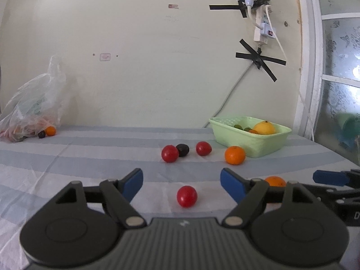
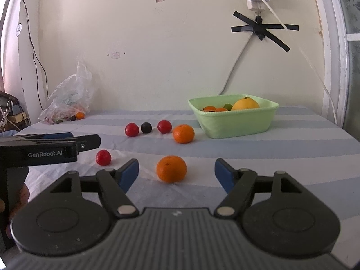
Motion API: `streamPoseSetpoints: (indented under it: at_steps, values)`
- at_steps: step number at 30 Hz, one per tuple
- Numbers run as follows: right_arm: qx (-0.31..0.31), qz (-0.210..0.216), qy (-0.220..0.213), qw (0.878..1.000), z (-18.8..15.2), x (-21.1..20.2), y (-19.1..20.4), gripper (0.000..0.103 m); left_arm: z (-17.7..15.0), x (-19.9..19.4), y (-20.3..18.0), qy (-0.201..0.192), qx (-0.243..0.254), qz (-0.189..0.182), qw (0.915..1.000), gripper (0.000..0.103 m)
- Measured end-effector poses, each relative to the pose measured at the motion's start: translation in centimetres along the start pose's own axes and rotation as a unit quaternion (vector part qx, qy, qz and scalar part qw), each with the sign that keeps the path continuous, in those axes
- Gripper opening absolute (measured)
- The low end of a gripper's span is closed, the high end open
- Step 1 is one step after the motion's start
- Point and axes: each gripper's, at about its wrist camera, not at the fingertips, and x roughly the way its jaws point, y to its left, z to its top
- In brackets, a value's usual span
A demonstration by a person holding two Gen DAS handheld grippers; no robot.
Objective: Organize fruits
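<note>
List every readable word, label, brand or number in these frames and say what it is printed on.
"GenRobot.AI": white print on the side of the left claw, seen from the right wrist view.
"D": cut-off white letter on the right claw body, at the frame edge in the left wrist view.
Wall stickers and the power strip markings: too small and blurred to read.

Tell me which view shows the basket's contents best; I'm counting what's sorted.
Right wrist: it looks into the basket, showing oranges, something green and a yellow fruit. Left wrist sees the basket farther off, contents mostly behind the rim.
</note>
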Motion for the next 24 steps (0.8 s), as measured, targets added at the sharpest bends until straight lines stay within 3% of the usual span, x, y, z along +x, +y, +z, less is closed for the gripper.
streamPoseSetpoints:
  at_steps: [10, 24]
  values:
    - [0.004, 0.005, -0.001, 1.0, 0.0, 0.0, -0.1, 0.076, 0.2, 0.5, 0.3, 0.018, -0.003, -0.021, 0.9996, 0.081]
    - [0.012, 0.007, 0.001, 1.0, 0.0, 0.0, -0.3, 0.076, 0.3, 1.1, 0.6, 0.039, -0.014, -0.003, 0.9991, 0.085]
